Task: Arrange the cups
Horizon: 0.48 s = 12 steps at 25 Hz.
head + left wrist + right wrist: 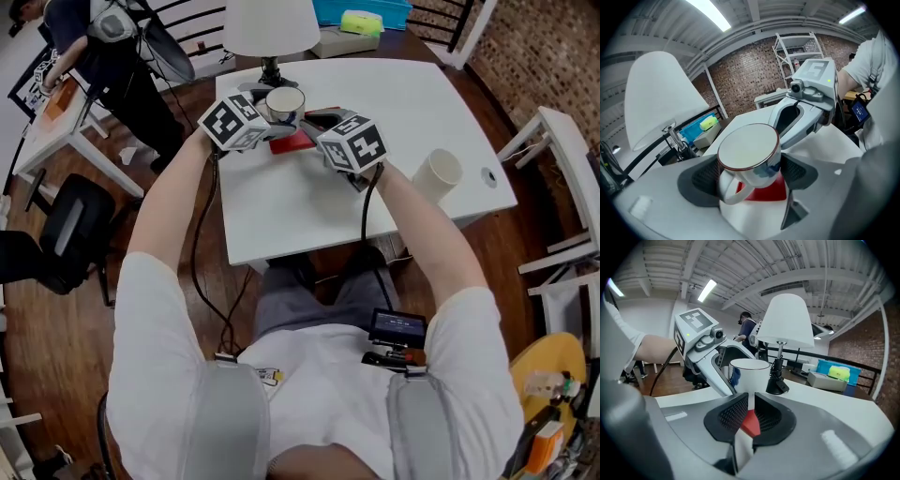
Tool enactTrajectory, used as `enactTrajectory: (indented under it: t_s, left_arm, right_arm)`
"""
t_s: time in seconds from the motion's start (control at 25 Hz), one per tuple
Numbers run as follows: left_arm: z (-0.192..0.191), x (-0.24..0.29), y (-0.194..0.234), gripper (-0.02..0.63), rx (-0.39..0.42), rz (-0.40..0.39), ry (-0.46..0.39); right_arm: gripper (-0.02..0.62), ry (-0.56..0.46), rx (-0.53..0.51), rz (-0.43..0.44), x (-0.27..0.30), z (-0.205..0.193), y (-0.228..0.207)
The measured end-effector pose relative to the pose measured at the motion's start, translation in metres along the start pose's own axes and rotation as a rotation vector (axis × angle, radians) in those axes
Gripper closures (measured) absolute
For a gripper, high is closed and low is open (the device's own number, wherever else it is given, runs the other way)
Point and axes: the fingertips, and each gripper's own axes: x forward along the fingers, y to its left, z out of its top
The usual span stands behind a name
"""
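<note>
Now white mug, reddish rim, blue print, over red coaster.

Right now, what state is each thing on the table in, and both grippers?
mug: upright, empty, gripped at its sides.
left gripper: shut on the mug.
red coaster: below the mug, edge pinched.
right gripper: shut on the red coaster.
cream cup: lying on its side, untouched.
lamp: standing upright.
</note>
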Motion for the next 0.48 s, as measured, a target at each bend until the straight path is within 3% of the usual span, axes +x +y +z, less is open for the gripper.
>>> enactTrajectory:
  t_s: [0.48]
  left_arm:
    - [-0.030, 0.020, 0.002, 0.201, -0.057, -0.025, 0.030]
  right_arm:
    - [0.555, 0.080, 0.062, 0.013, 0.026, -0.024, -0.003]
